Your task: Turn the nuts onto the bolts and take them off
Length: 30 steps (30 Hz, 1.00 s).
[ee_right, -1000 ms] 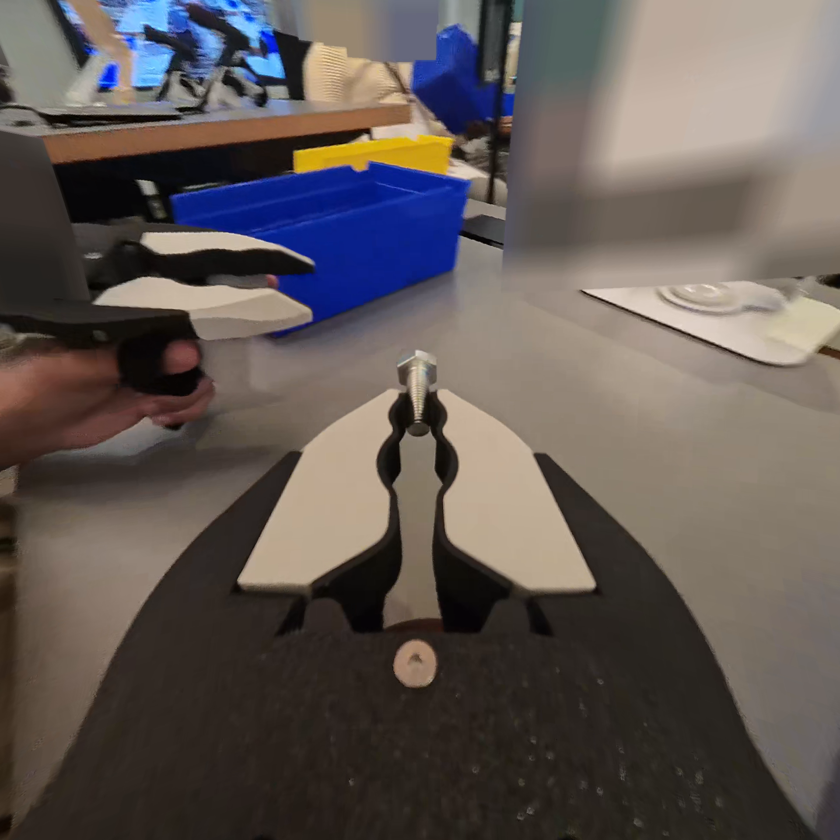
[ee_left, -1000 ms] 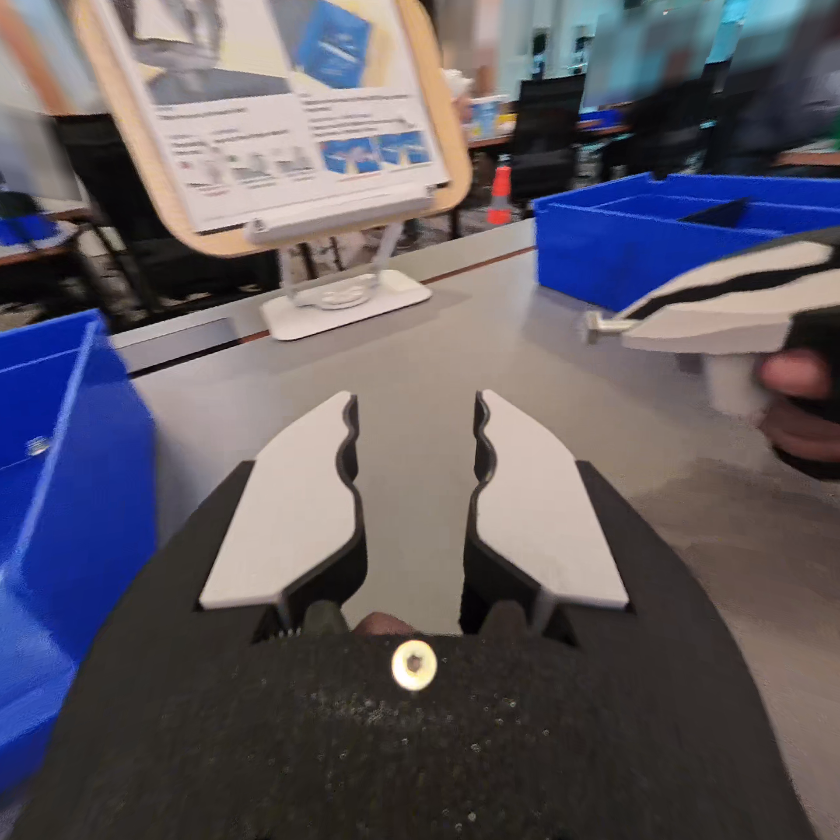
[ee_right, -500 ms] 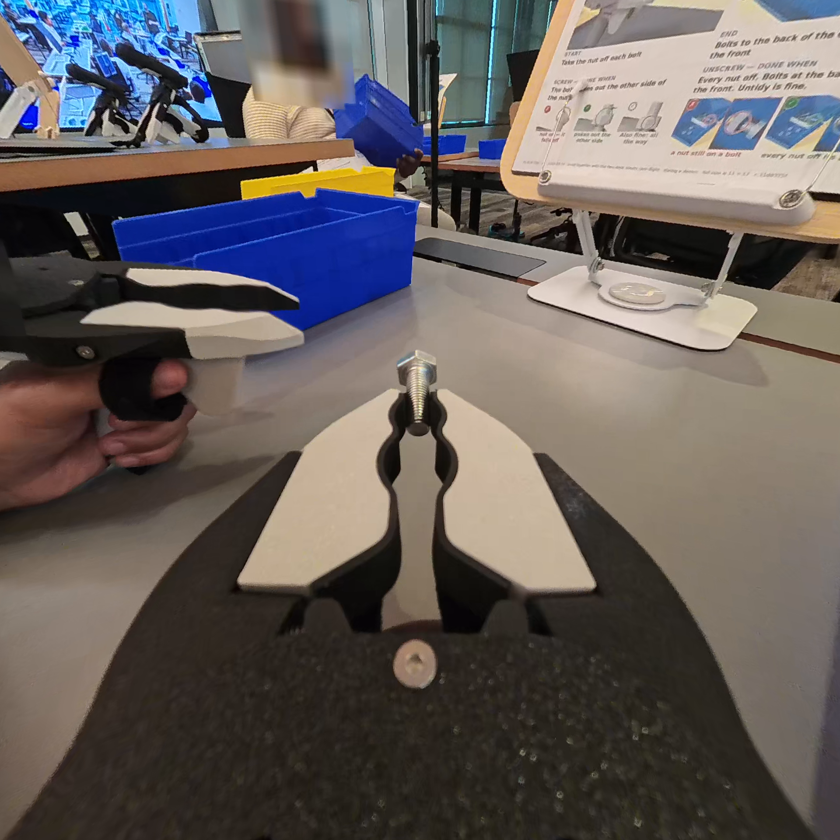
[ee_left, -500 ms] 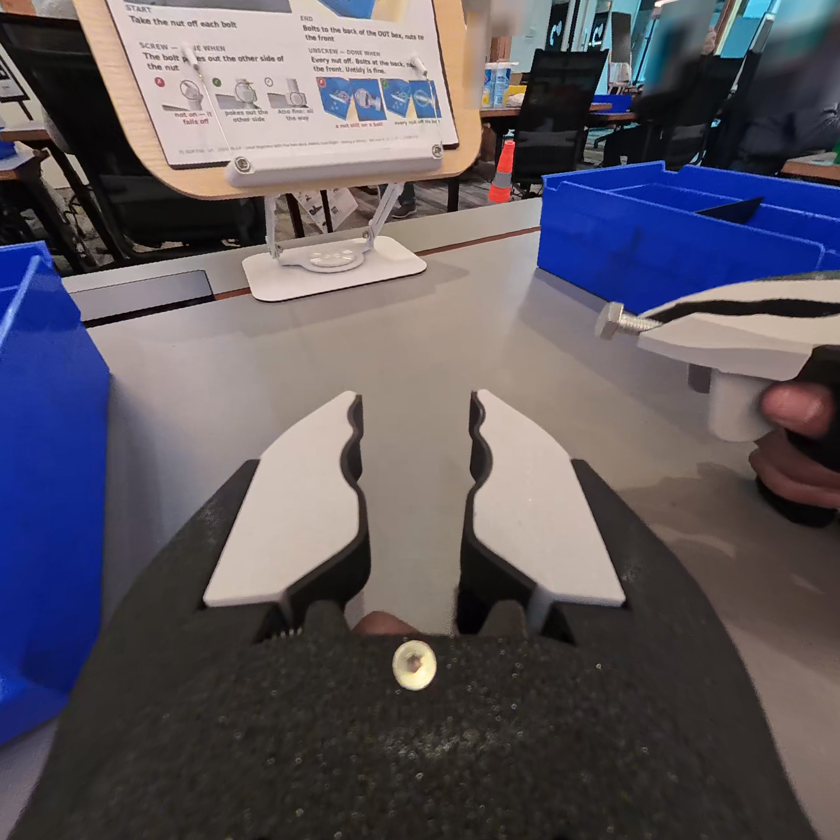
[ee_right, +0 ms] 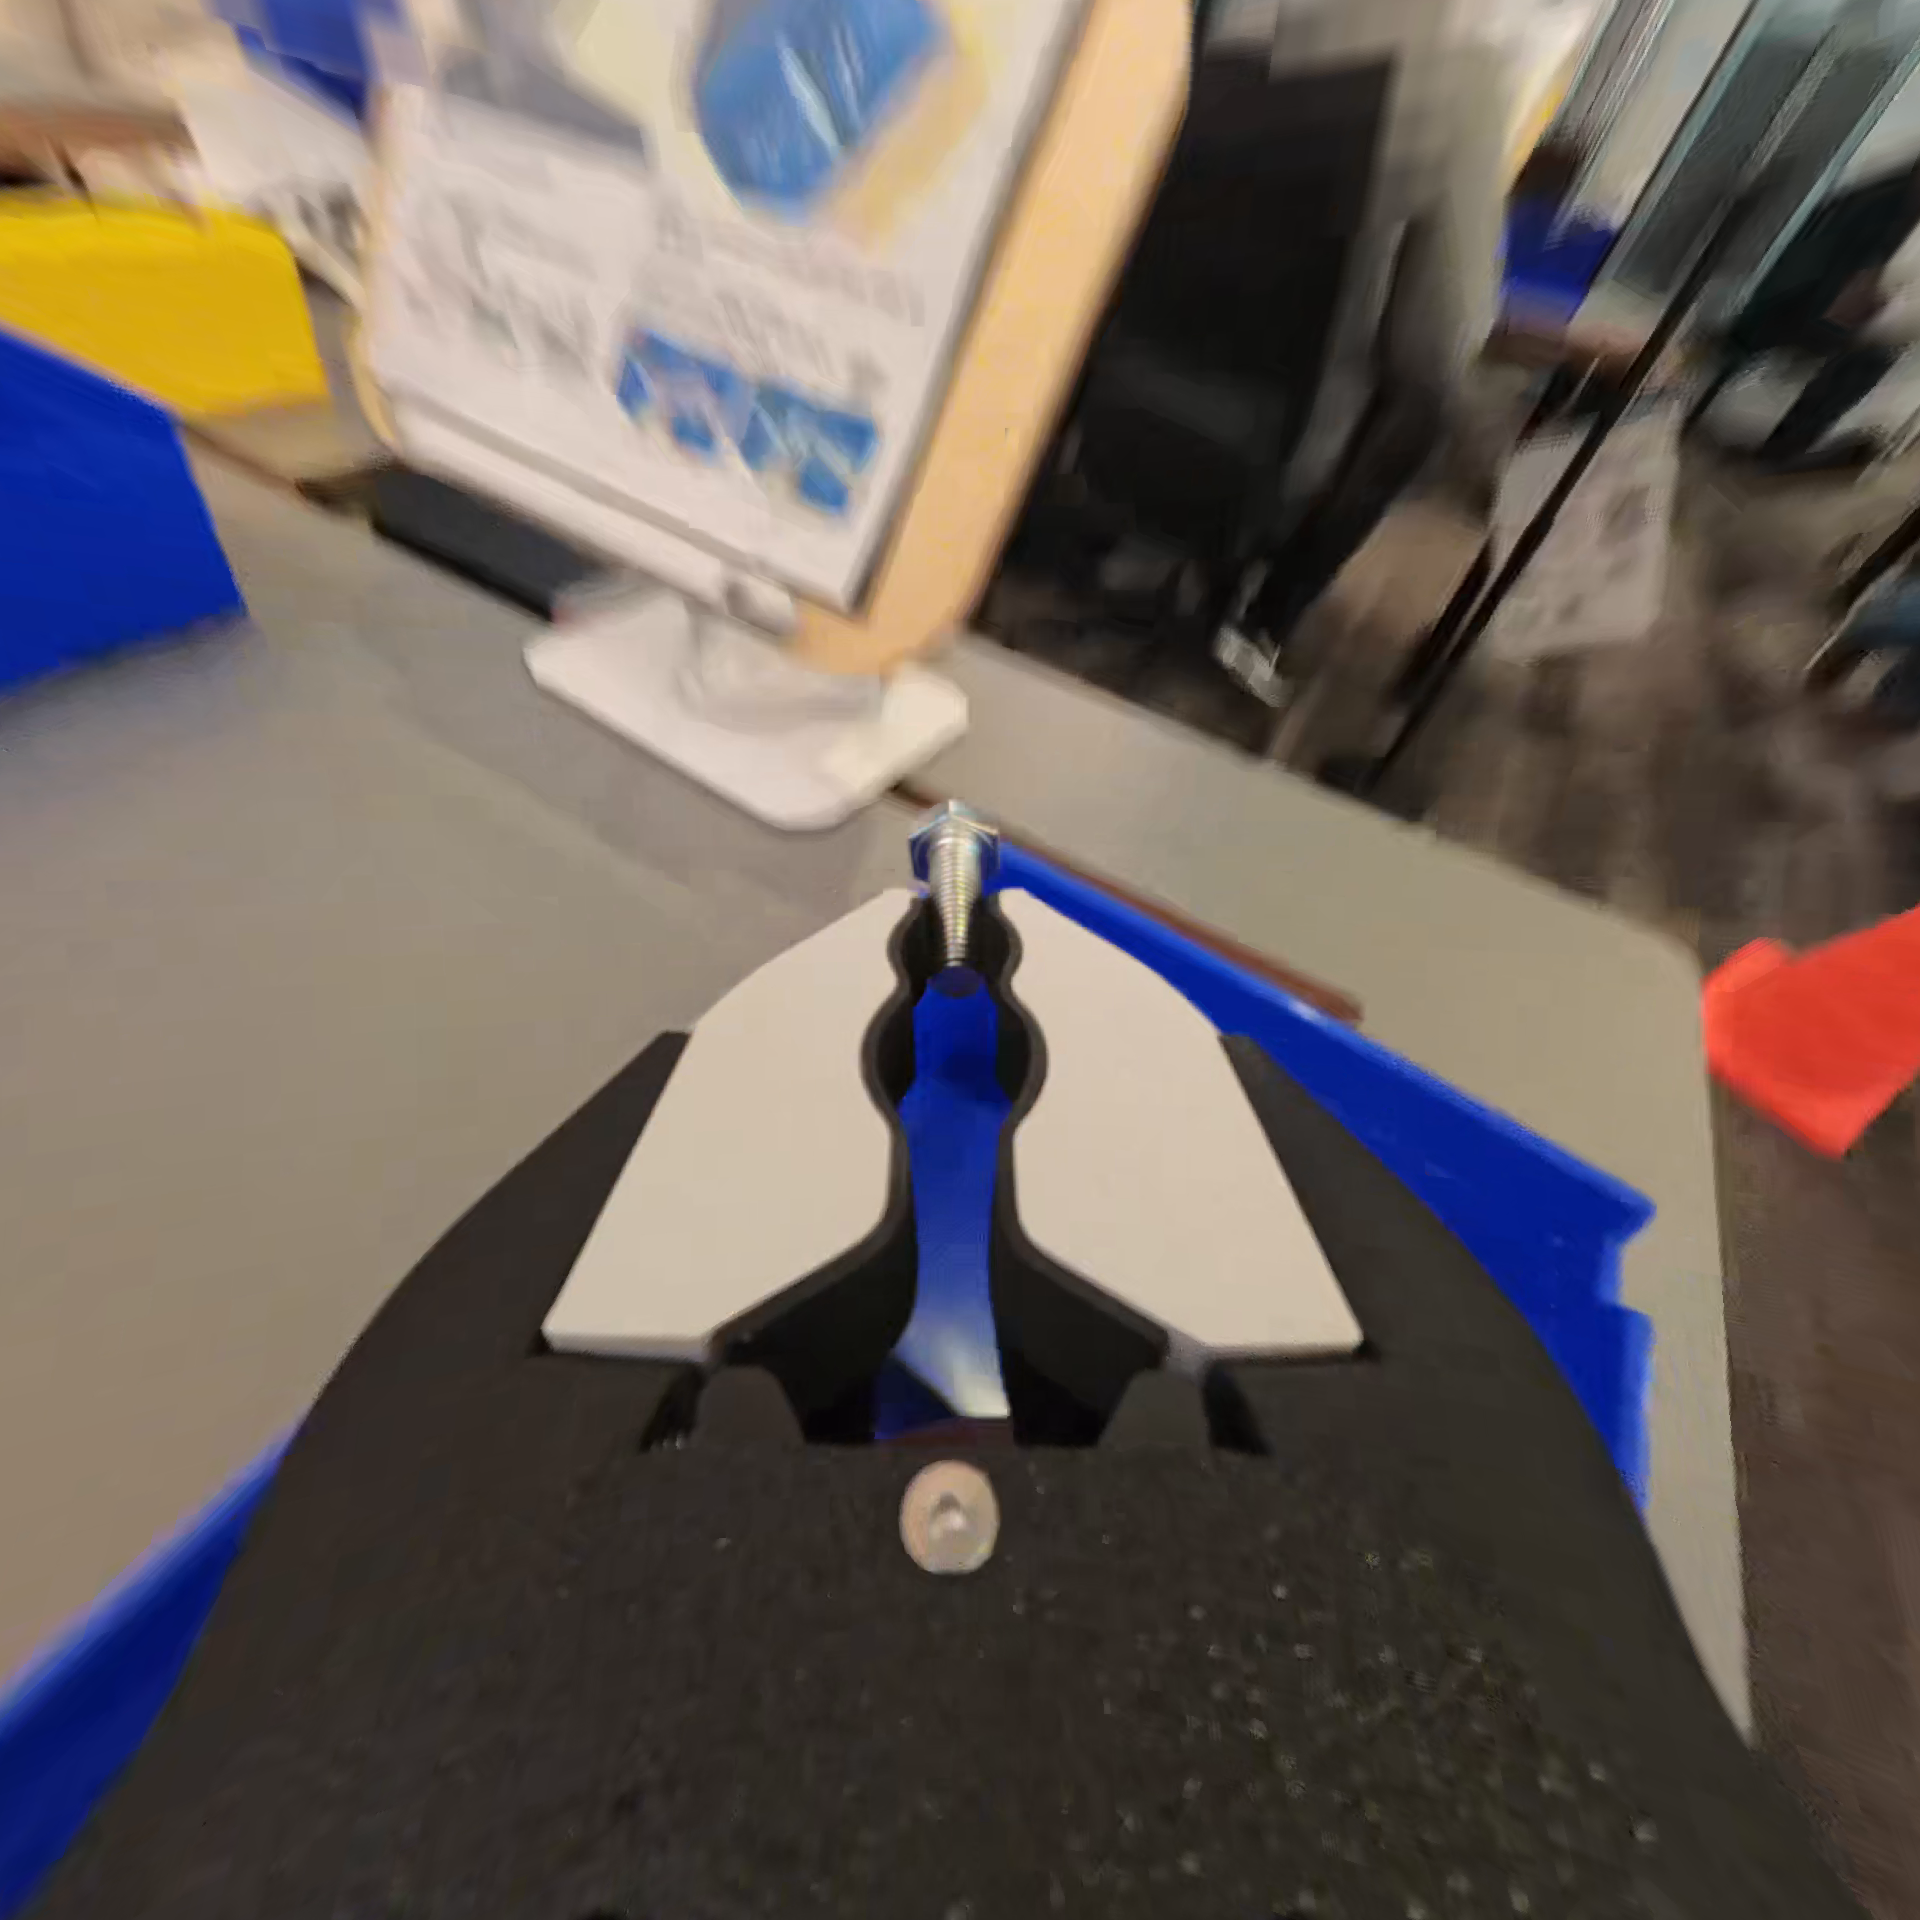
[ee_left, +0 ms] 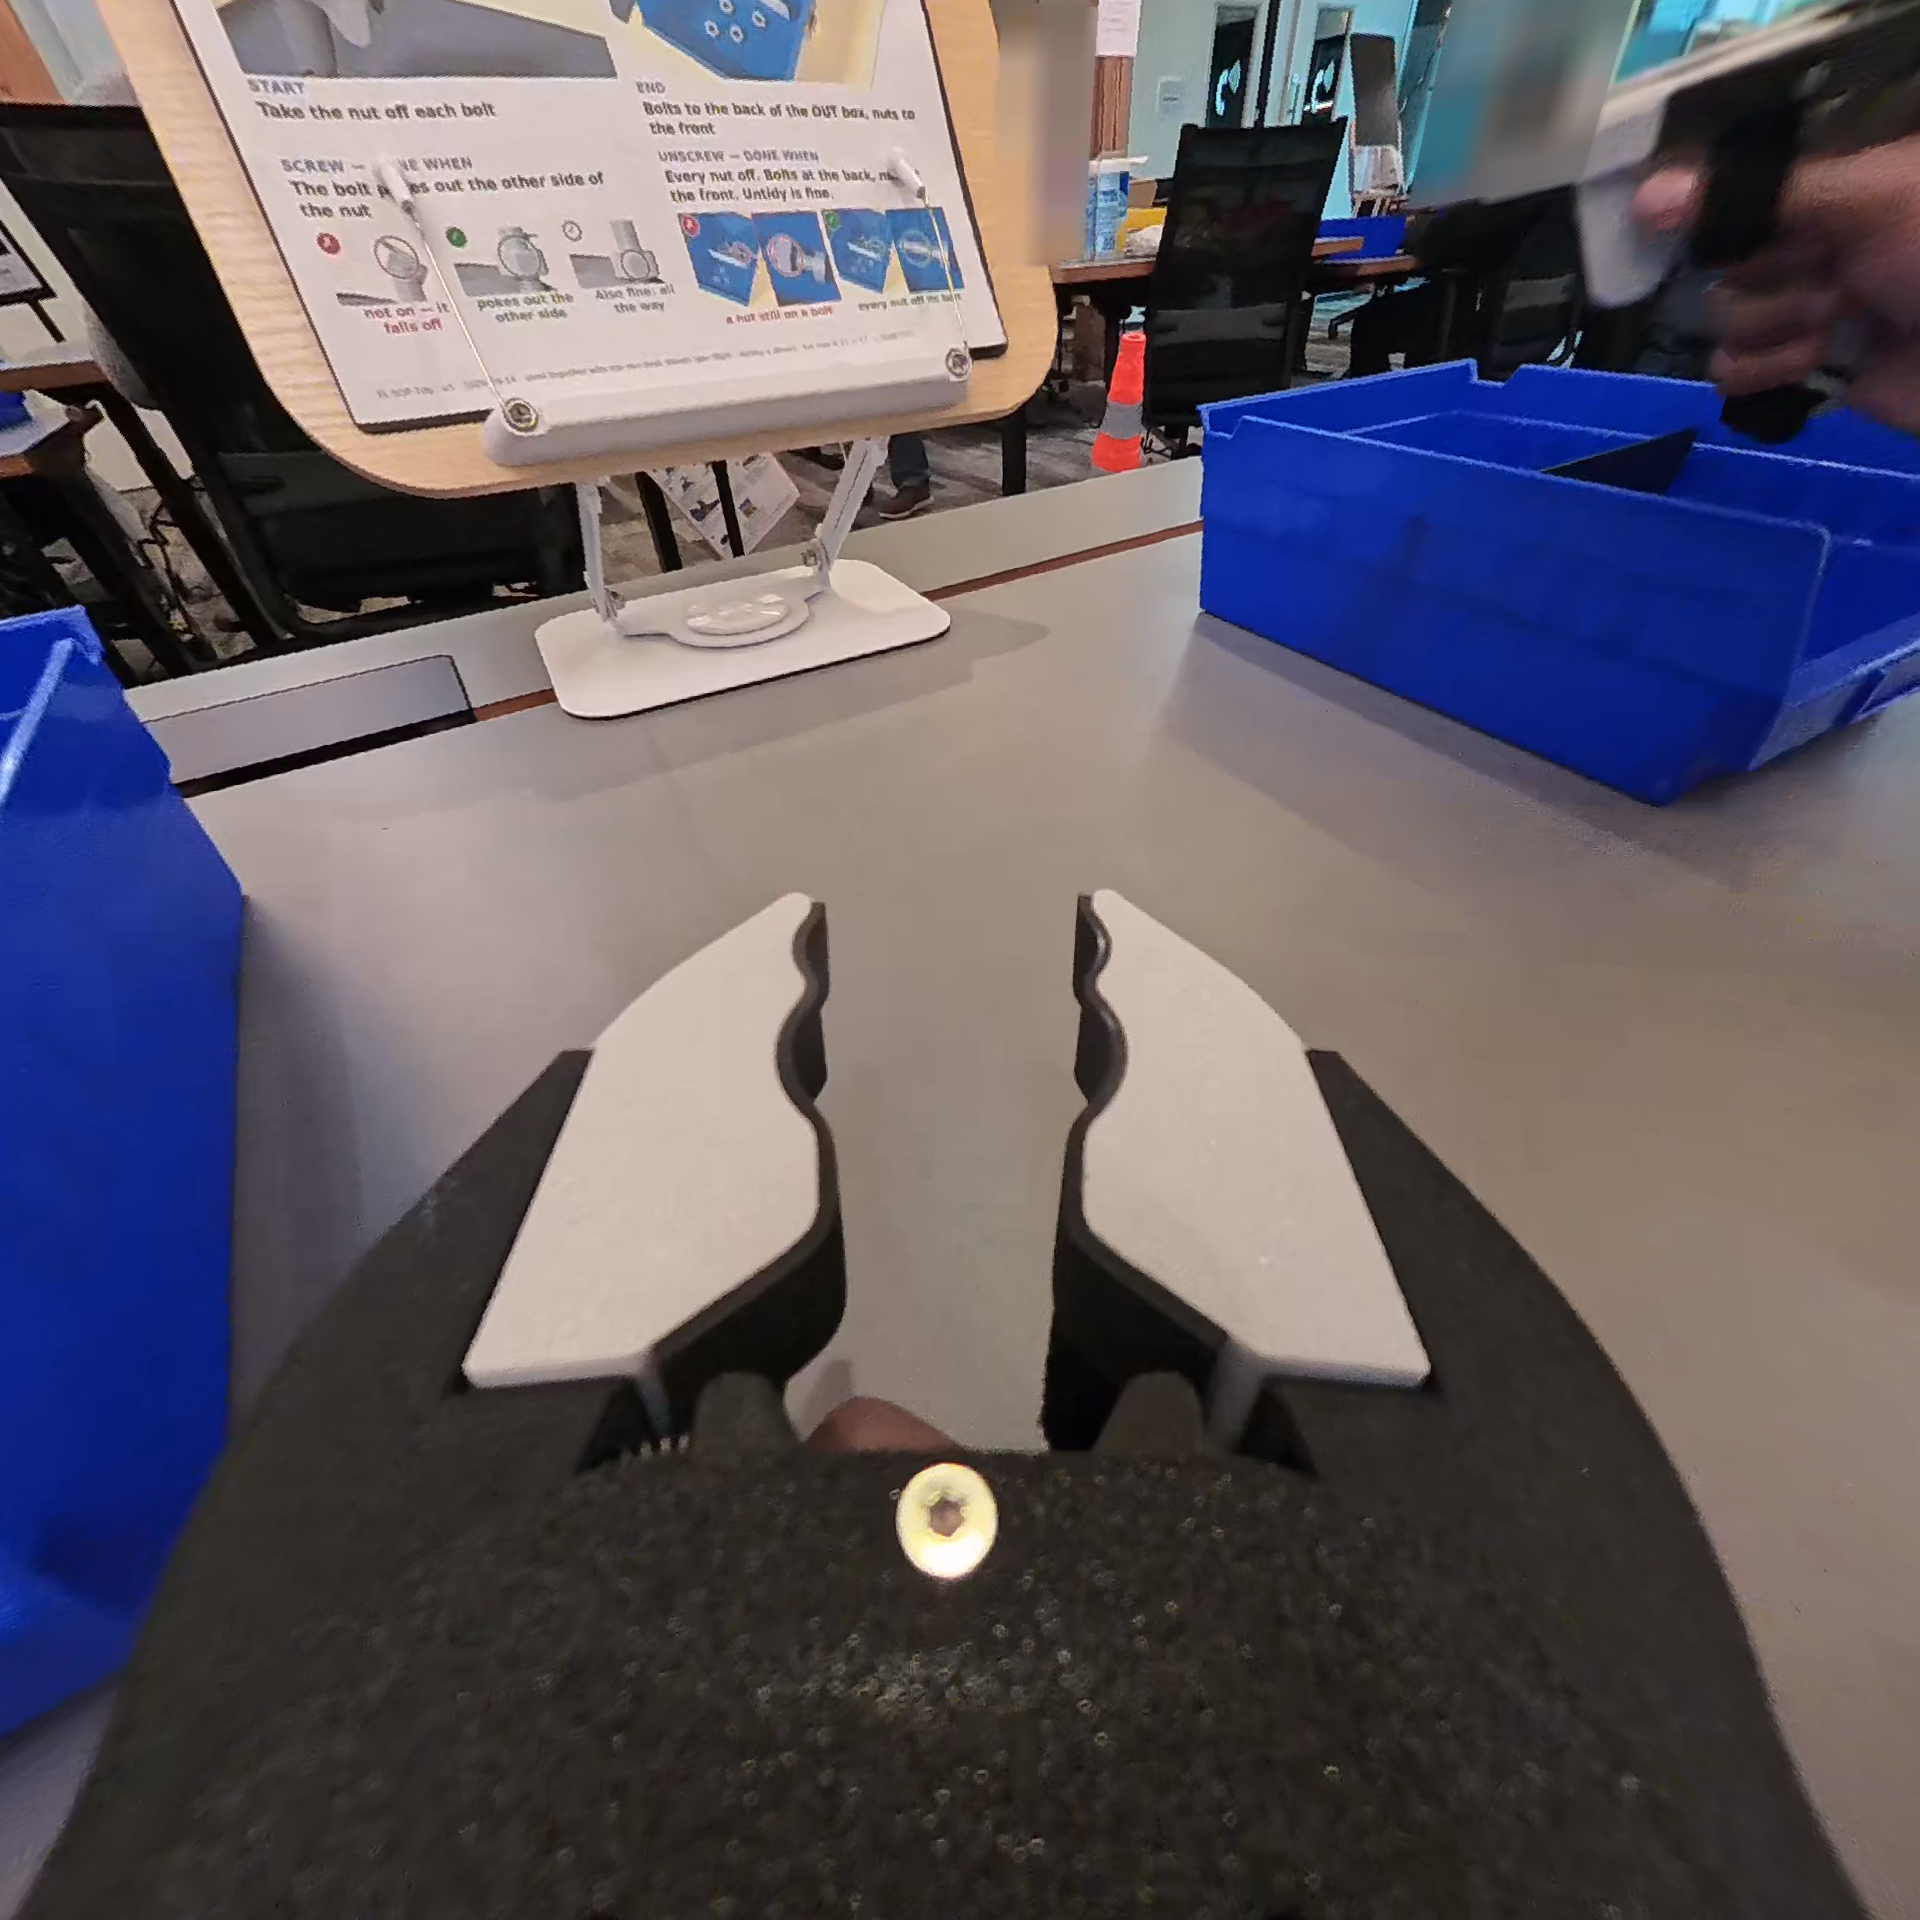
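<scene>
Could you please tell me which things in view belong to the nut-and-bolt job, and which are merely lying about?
Part of the job:
- bolt, clamped in the right gripper
- left gripper, open and empty
- blue bin on the right
- blue bin on the left
- instruction board on its stand

Just lying about:
- orange cone
- black chair
- yellow bin
</scene>
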Tool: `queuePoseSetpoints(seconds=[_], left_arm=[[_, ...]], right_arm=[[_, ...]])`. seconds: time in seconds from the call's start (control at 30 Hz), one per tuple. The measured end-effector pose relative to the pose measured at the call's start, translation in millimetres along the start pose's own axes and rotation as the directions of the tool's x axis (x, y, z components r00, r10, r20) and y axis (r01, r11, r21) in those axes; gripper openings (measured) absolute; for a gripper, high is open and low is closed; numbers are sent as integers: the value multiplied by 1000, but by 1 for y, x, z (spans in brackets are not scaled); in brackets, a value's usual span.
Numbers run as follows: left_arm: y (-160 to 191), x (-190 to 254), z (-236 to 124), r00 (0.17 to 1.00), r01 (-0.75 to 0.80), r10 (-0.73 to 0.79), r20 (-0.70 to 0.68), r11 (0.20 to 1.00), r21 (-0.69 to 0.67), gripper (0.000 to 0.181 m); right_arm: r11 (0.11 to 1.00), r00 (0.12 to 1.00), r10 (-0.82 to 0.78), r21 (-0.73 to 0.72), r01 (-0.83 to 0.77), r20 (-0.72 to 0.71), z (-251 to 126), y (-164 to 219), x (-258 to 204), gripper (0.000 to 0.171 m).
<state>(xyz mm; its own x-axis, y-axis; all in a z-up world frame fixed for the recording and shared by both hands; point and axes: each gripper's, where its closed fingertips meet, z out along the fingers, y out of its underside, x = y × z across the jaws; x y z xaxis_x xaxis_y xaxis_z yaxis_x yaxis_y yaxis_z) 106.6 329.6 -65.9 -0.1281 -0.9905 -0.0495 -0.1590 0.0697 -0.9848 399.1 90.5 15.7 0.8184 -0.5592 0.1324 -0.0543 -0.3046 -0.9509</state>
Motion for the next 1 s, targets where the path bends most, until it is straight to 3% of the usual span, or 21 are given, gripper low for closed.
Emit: queuePoseSetpoints(seconds=[0.13,0.2,0.33,0.43,0.53,0.83,1.0], left_arm=[[0,1,0,1000,-1,1,-7,1000,0,45],[0,2,0,1000,-8,8,-10,1000,0,45],[1,5,1,1000,-27,27,-14,1000,-5,45],[0,6,0,999,-41,41,-16,999,1,45],[0,8,0,999,-50,50,-20,999,4,45],[3,12,2,996,-89,89,-22,996,-17,46],[3,14,2,994,-108,107,-19,994,-16,46]], right_arm=[[931,978,-36,-348,108,208,33,58,27,10],[872,936,-26,-449,192,350,41,78,22,10],[737,878,-19,-586,335,478,57,117,19,11],[635,844,-16,-646,423,536,62,146,17,11],[656,837,-1,-632,413,547,66,141,18,11],[529,832,-3,-705,473,556,52,170,23,10],[544,836,-9,-699,464,548,54,169,21,17]])
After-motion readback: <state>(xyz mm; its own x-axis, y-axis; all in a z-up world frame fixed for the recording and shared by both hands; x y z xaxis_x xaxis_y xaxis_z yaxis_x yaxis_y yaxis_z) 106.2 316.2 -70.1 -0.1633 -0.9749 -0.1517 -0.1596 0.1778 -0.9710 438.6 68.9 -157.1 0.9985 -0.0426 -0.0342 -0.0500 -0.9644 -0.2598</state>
